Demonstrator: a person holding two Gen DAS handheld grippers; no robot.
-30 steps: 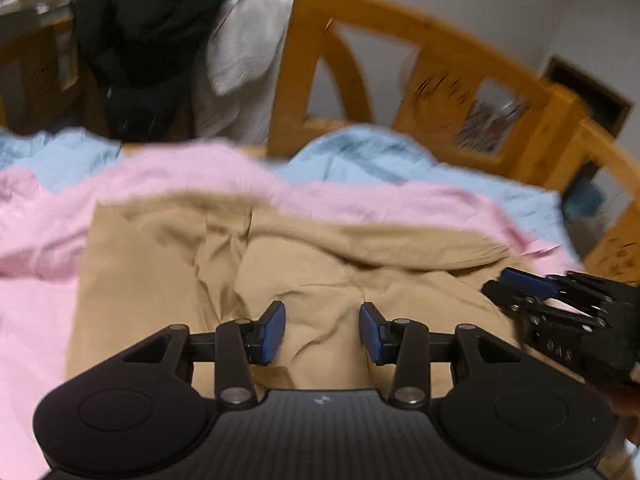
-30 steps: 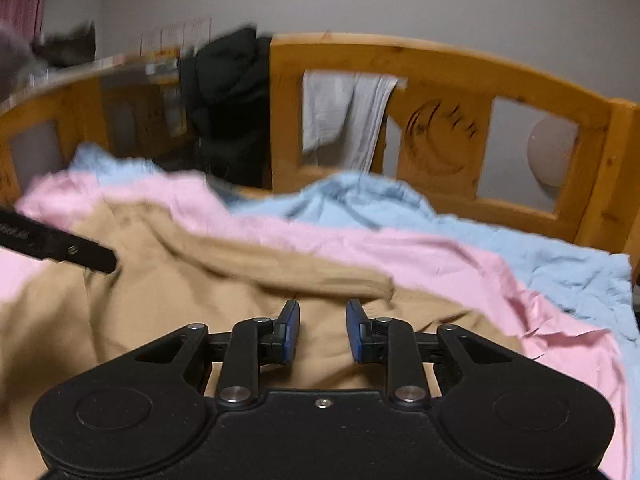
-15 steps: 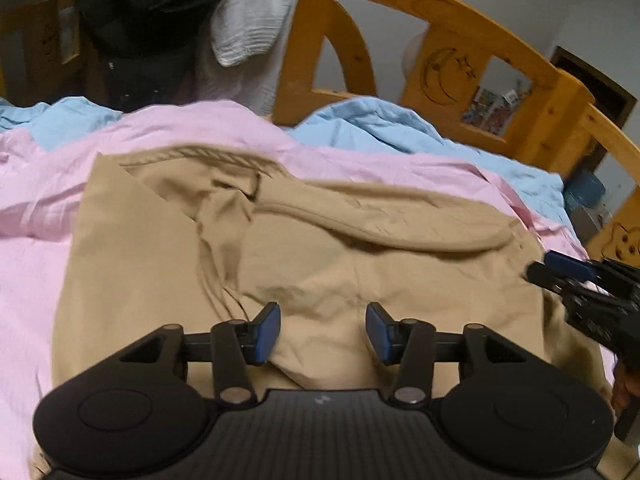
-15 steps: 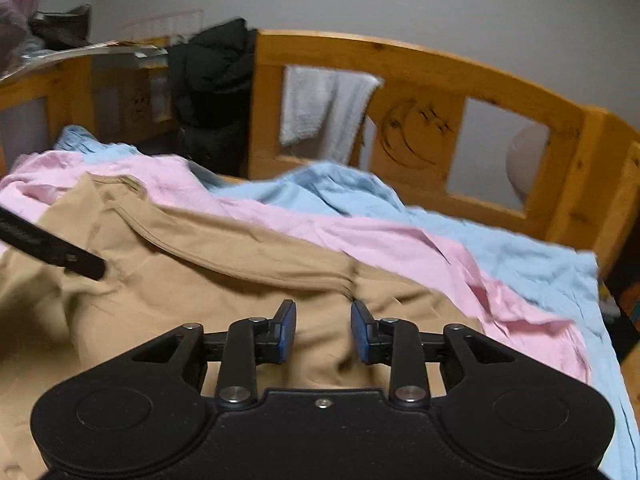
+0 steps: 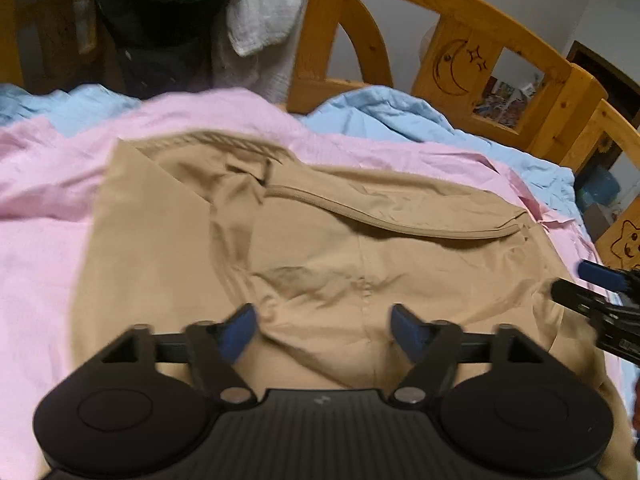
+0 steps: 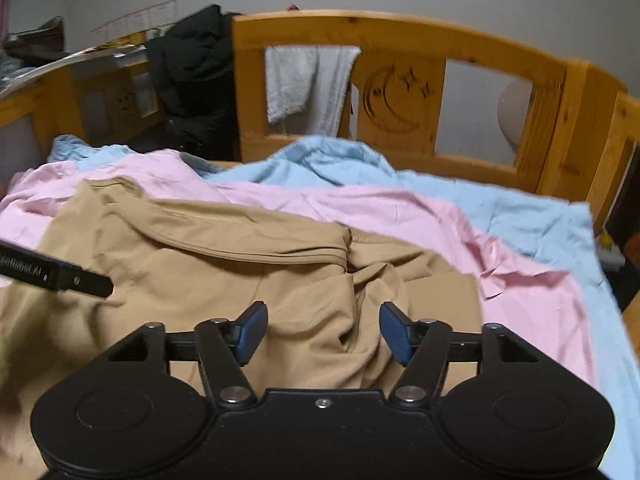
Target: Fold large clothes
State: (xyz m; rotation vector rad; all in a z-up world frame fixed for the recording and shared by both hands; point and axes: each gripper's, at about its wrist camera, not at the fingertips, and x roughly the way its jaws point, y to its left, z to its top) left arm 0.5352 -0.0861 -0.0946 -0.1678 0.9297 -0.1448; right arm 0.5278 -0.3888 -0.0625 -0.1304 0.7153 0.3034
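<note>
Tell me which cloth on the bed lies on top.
The tan garment: it overlaps the pink sheet, which covers the blue sheet.

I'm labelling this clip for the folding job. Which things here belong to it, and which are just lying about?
Part of the job:
tan garment
left gripper, jaws opening over the cloth
right gripper, jaws opening too

Just lying about:
pink sheet
blue sheet
black jacket
white towel

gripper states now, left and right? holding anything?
Left gripper: jaws opening, pads clear of the tan garment.
Right gripper: jaws opening, gripping nothing.
</note>
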